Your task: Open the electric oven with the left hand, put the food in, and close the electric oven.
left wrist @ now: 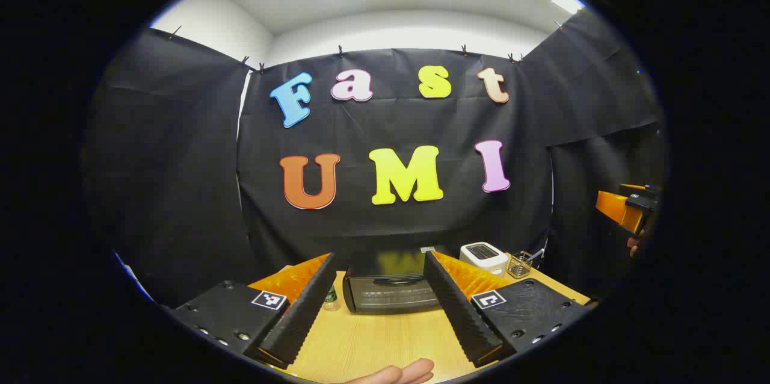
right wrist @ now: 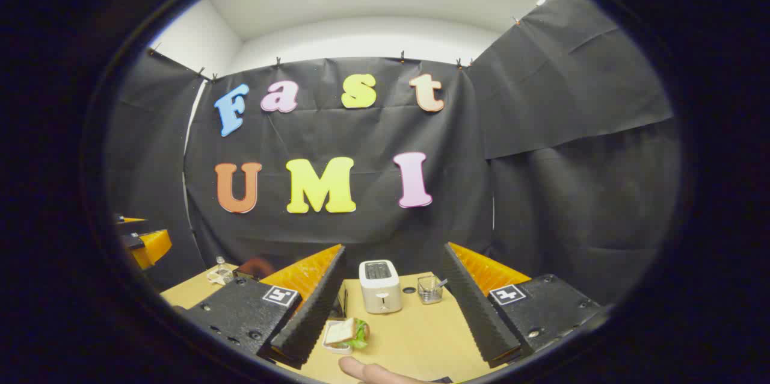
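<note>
The black electric oven [left wrist: 391, 291] stands on the wooden table [left wrist: 373, 342] with its door closed, straight ahead between the fingers of my left gripper [left wrist: 379, 260], which is open and well short of it. In the right gripper view the food, a sandwich with lettuce on a small white dish [right wrist: 346, 334], lies on the table just inside the left finger of my right gripper [right wrist: 394, 251]. That gripper is open, holds nothing and hovers above the table. A dark corner of the oven [right wrist: 252, 266] peeks out behind that finger.
A white toaster [left wrist: 483, 257] [right wrist: 380, 286] and a wire holder [left wrist: 520, 263] [right wrist: 429, 289] stand right of the oven. A small bottle [left wrist: 329, 298] sits at the oven's left. A person's fingertip [left wrist: 397, 372] shows at the bottom edge.
</note>
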The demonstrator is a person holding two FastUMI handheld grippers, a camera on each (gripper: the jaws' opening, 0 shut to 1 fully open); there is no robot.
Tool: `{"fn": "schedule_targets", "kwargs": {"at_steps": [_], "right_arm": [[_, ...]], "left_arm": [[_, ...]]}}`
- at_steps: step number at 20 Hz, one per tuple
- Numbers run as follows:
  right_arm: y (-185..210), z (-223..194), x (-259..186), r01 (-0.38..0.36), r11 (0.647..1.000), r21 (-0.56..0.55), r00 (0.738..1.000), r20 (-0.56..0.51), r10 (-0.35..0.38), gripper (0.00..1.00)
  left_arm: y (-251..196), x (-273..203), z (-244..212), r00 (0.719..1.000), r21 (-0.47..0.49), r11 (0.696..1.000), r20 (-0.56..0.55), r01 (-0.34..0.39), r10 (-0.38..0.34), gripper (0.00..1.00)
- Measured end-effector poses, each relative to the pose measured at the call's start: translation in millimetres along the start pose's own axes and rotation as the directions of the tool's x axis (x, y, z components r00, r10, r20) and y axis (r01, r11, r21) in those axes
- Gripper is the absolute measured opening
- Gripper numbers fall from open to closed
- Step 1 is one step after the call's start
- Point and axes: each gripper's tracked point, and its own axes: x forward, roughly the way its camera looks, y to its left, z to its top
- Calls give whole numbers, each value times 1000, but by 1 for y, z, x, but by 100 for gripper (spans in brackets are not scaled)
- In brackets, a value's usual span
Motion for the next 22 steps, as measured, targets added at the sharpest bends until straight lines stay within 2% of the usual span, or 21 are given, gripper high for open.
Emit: {"fn": "schedule_targets", "kwargs": {"at_steps": [2, 3, 4, 5, 6, 7, 9, 10, 11, 12, 13, 15, 16, 17, 18, 22], "right_arm": [[3, 1, -4, -3, 1000, -6, 1000, 9, 3, 100], [3, 1, -5, -5, 1000, -8, 1000, 10, 5, 91], [3, 1, -5, -7, 1000, -10, 1000, 10, 7, 100], [2, 0, -6, -8, 1000, -10, 1000, 9, 8, 100], [1, 1, -8, -9, 1000, -8, 1000, 12, 9, 91], [1, 2, -7, -10, 1000, -7, 1000, 16, 10, 91], [-1, 1, -7, -7, 1000, -10, 1000, 19, 7, 100], [-2, 0, -6, -8, 1000, -10, 1000, 16, 8, 100], [-1, -2, -6, -12, 1000, -11, 1000, 13, 12, 100], [-1, -2, -6, -13, 1000, -12, 1000, 12, 14, 100], [-3, -2, -5, -13, 1000, -11, 1000, 15, 13, 91], [-3, -2, -2, -14, 1000, -10, 1000, 23, 14, 91], [-3, -2, -1, -14, 1000, -8, 1000, 27, 14, 100], [-3, -3, 1, -14, 1000, -7, 1000, 27, 15, 91], [-1, -4, 3, -19, 1000, -7, 999, 27, 19, 100], [2, -6, 14, -30, 1000, -7, 999, 31, 31, 100]], "left_arm": [[1, -1, -1, 1000, -5, 1000, 0, -2, 2, 96], [1, -1, -1, 1000, -9, 1000, 2, -1, 1, 96], [0, -1, -2, 1000, -14, 1000, 3, -1, 1, 96], [2, -1, -2, 1000, -16, 1000, 4, 1, -1, 96], [0, -1, -2, 1000, -17, 1000, 5, 2, -2, 96], [1, 0, -2, 1000, -18, 1000, 7, -1, 1, 96], [1, 0, -4, 1000, -20, 1000, 8, 1, 0, 96], [0, 2, -5, 1000, -21, 1000, 6, 0, 0, 96], [0, 4, -6, 1000, -23, 1000, 6, 2, -2, 88], [-1, 5, -7, 1000, -25, 1000, 3, 5, -5, 96], [0, 7, -8, 1000, -26, 1000, 4, 7, -7, 96], [0, 11, -9, 1000, -25, 1000, 9, 3, -3, 96], [0, 15, -10, 1000, -26, 1000, 9, 4, -4, 88], [-1, 19, -12, 1000, -29, 1000, 5, 7, -7, 95], [-2, 24, -16, 1000, -31, 999, -1, 11, -11, 96], [-5, 51, -23, 1000, -28, 999, 3, 17, -17, 95]]}}
